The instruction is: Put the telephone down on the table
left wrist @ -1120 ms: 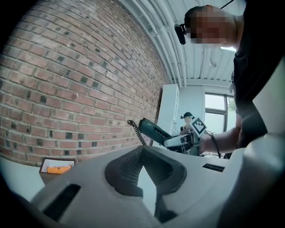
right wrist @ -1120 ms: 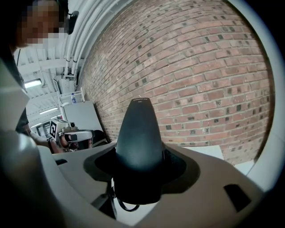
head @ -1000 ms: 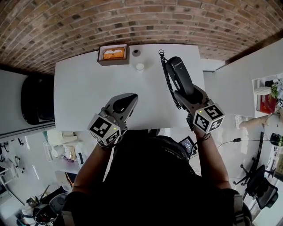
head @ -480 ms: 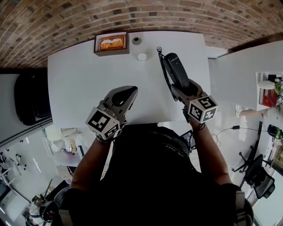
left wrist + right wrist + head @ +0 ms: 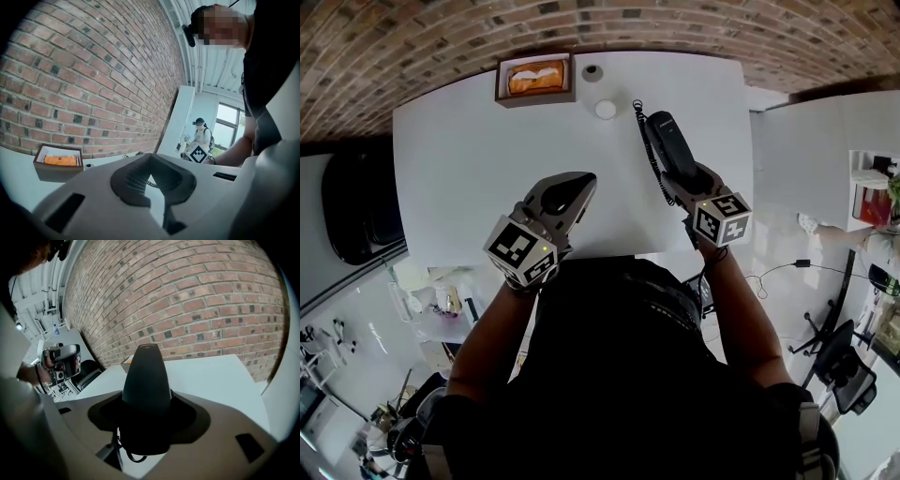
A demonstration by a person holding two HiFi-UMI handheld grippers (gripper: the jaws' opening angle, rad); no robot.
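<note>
Over table (image 5: 478,159) | R gripper (image 5: 684,180) fingers clamp telephone (image 5: 667,139), lowered since | L gripper (image 5: 577,186) fingers closed, empty

Brick wall (image 5: 600,28) runs across 12 o'clock. Just under it, at 11, I log an open wooden box (image 5: 534,80) with something orange inside. Two small round pieces lie to its right, near 12: a grey one (image 5: 592,70) just beside the box and a white one (image 5: 605,110) a little nearer me. Dark rounded shape (image 5: 356,211) at 9, kind unclear. Black office chair (image 5: 839,370) at 4. Left gripper view: a person (image 5: 202,136) far off by a window (image 5: 227,126).
</note>
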